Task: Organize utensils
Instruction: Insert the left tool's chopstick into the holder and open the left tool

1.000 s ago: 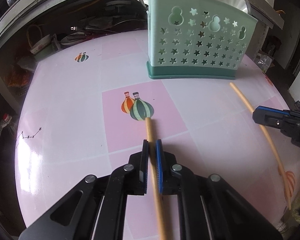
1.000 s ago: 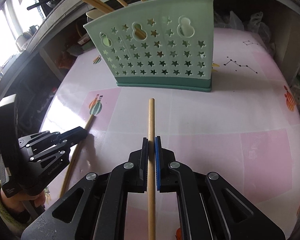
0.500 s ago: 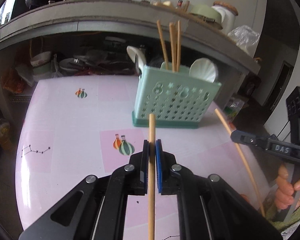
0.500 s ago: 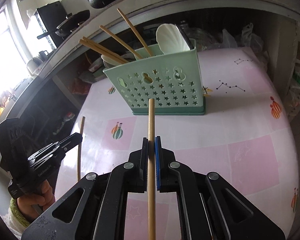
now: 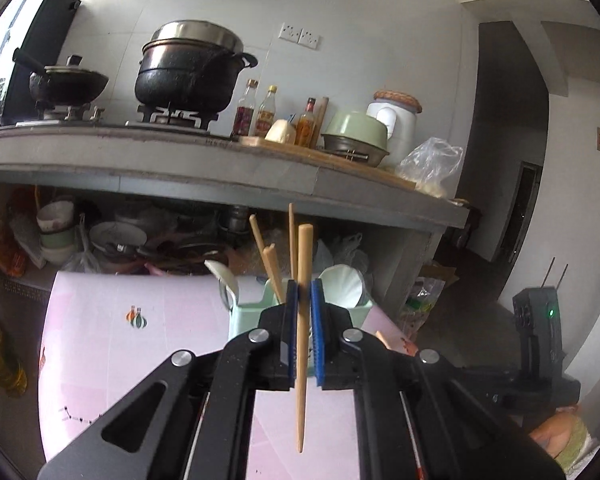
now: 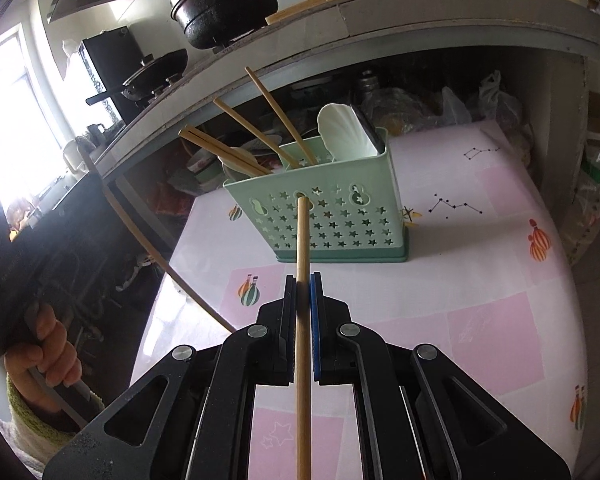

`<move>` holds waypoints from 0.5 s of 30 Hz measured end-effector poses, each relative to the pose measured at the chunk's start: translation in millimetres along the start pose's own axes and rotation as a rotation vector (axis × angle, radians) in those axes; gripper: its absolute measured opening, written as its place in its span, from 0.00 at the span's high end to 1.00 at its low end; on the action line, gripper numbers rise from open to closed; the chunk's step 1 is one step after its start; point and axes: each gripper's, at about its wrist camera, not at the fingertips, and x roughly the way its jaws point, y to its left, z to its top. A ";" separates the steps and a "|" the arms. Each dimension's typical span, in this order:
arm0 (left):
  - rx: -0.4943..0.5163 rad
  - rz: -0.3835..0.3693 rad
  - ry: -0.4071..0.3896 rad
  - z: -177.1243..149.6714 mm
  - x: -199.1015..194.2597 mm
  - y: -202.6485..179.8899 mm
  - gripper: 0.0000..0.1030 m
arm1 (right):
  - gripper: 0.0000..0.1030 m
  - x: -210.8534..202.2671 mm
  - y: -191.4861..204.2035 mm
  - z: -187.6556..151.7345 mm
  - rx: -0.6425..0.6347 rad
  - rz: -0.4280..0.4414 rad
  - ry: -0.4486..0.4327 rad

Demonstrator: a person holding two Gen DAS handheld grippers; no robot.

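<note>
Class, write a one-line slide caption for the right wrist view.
Right gripper clamps a chopstick aimed at the green utensil holder on the pink table.

A: What sort of place is this?

B: A home kitchen. Well beyond the left gripper (image 5: 303,316), up on a grey stone counter (image 5: 220,168), a big black pot (image 5: 188,76) sits on a gas burner, with a lidded wok (image 5: 66,82) beside it.

A: Anything else?

B: Sauce bottles (image 5: 266,114), a green bowl (image 5: 356,130) and a white jar (image 5: 396,124) stand along that counter. Under it, stacked bowls and plates (image 5: 100,240) crowd an open shelf.

A: And nearer the gripper?

B: A desk (image 6: 480,280) in a pink balloon-print cover carries a green utensil holder (image 6: 332,224) with chopsticks and spoons. To the far left of the right gripper (image 6: 303,308), a bright window (image 6: 4,120).
</note>
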 end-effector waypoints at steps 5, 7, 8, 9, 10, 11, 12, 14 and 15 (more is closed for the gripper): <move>0.042 -0.061 -0.109 51.5 6.0 -18.1 0.94 | 0.96 -1.3 -3.0 1.7 0.003 0.000 -0.006; 0.063 -0.088 -0.158 74.9 10.0 -26.4 0.94 | 0.96 -1.9 -3.5 2.2 0.005 0.001 -0.010; 0.082 -0.091 -0.182 85.3 13.4 -31.2 0.94 | 0.96 -1.8 -4.0 2.5 0.007 0.001 -0.011; 0.097 -0.090 -0.197 94.3 17.4 -34.4 0.94 | 0.96 -1.6 -4.7 2.8 0.010 0.002 -0.012; 0.108 -0.089 -0.208 102.4 23.2 -37.1 0.94 | 0.96 -1.3 -5.4 2.8 0.013 0.003 -0.012; 0.111 -0.091 -0.213 108.6 29.6 -38.6 0.94 | 0.96 -1.5 -6.1 2.9 0.015 0.004 -0.013; 0.114 -0.091 -0.214 113.6 36.5 -40.5 0.94 | 0.96 -1.7 -7.0 2.8 0.017 0.004 -0.014; 0.136 -0.061 -0.211 118.0 53.0 -43.4 0.94 | 0.96 -1.7 -9.2 3.3 0.022 0.006 -0.013; 0.148 -0.047 -0.205 118.3 61.5 -44.8 0.94 | 0.96 -1.5 -10.4 3.5 0.023 0.007 -0.012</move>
